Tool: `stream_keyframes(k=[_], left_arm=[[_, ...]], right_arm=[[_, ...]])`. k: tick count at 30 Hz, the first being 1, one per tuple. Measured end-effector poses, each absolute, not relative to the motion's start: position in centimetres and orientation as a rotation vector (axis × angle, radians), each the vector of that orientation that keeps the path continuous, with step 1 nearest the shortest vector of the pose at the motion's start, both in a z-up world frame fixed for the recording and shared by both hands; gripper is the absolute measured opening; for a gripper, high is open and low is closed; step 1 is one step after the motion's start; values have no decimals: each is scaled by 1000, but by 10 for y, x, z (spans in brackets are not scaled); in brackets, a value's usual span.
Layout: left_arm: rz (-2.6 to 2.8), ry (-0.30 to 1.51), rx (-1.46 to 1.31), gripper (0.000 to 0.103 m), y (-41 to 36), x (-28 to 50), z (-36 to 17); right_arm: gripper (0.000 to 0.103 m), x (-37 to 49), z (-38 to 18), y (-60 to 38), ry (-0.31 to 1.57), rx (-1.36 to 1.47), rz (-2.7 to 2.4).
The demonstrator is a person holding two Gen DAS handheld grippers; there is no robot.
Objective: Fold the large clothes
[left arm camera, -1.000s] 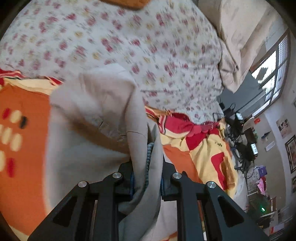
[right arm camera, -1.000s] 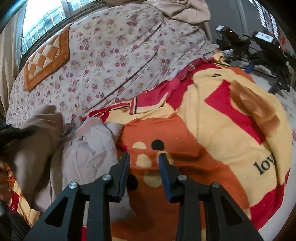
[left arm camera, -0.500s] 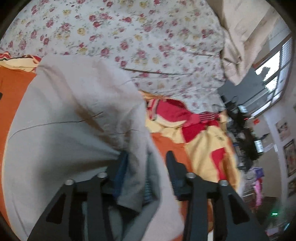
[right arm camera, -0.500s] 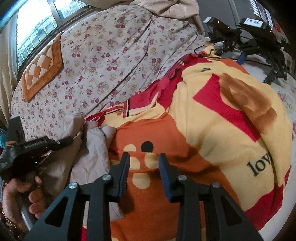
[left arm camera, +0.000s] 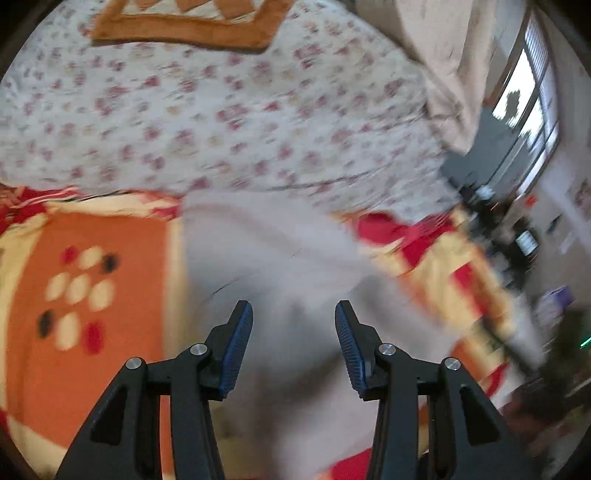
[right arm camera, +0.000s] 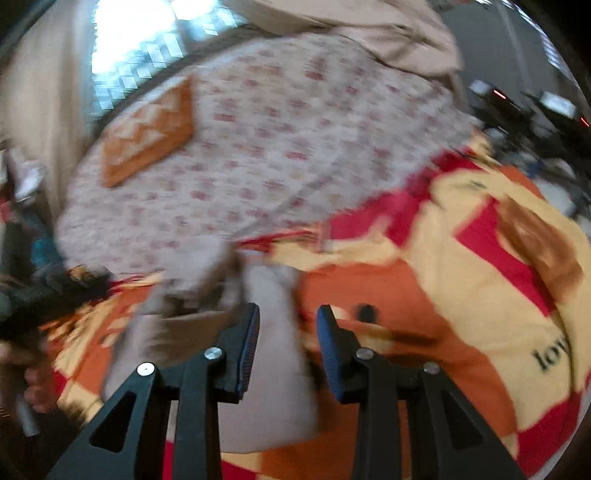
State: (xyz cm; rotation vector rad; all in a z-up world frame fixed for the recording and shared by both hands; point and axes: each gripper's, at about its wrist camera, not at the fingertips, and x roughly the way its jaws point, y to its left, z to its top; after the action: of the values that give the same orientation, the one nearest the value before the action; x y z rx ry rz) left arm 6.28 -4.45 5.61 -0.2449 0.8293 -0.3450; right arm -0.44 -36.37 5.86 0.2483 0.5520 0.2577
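A pale grey-beige garment (left arm camera: 280, 266) lies on the orange, yellow and red blanket (left arm camera: 107, 236). My left gripper (left arm camera: 293, 321) is open and empty just above the garment, with cloth showing between its fingers. In the right wrist view the same garment (right arm camera: 266, 354) lies in a heap at lower centre. My right gripper (right arm camera: 288, 325) is open and empty over the garment's right edge, beside the blanket (right arm camera: 461, 295). The other hand-held gripper shows blurred at the left edge of the right wrist view (right arm camera: 40, 295). Both views are motion-blurred.
A floral bedspread (left arm camera: 229, 122) covers the bed behind the blanket, with an orange patterned cushion (right arm camera: 147, 136) on it. A beige curtain or cloth (right arm camera: 369, 33) hangs at the back. Tripods and dark equipment (left arm camera: 517, 240) stand beside the bed near a window (left arm camera: 528, 92).
My left gripper was shut on the garment, then opened and let it drop flat on the blanket. Both cameras have swung; the right gripper now sits nearer the garment.
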Motion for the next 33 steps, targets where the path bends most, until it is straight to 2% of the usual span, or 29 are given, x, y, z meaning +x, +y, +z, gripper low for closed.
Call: stream_keyframes(k=[1,3,4,5,8,12,13,14,15,20,24,28,33], left_arm=[[-334,830,-230,33,-40,56,47],[-323,823,-220,33,-32,42,31],[-324,814,-227,33,-29,37,25],[-327,806,-236,33,-25,31,18],[-335,807,-228,33,-21,20,8],[-390,825,-211,33,-26,18,2],[-398,840,-217,33,-26,19,-1],[-399,851,-222,33,-25,20,-3],[-399,867,-228,33,-25,20,-6],[-441,829,-252,33,-22,14,5],[-462,840,-266,33,-29,15,4],[-445,789,-232,33,-37,12,14],[-572,656,-224,33,-51,5,41]], right_arm=[[33,-7,61,-358,537,236,286],[43,-9,66,-340,513,202,371],[53,-10,68,-332,504,193,398],[58,-10,70,-323,493,176,425],[60,1,71,-294,493,81,452],[59,36,48,-263,635,-8,446],[49,40,42,-259,669,-30,452],[3,44,33,-254,720,-55,476],[4,43,27,-252,763,-47,502],[3,17,40,-292,702,104,533],[5,24,26,-320,762,209,524],[18,42,-2,-327,866,168,366],[17,57,-23,-326,951,127,284]])
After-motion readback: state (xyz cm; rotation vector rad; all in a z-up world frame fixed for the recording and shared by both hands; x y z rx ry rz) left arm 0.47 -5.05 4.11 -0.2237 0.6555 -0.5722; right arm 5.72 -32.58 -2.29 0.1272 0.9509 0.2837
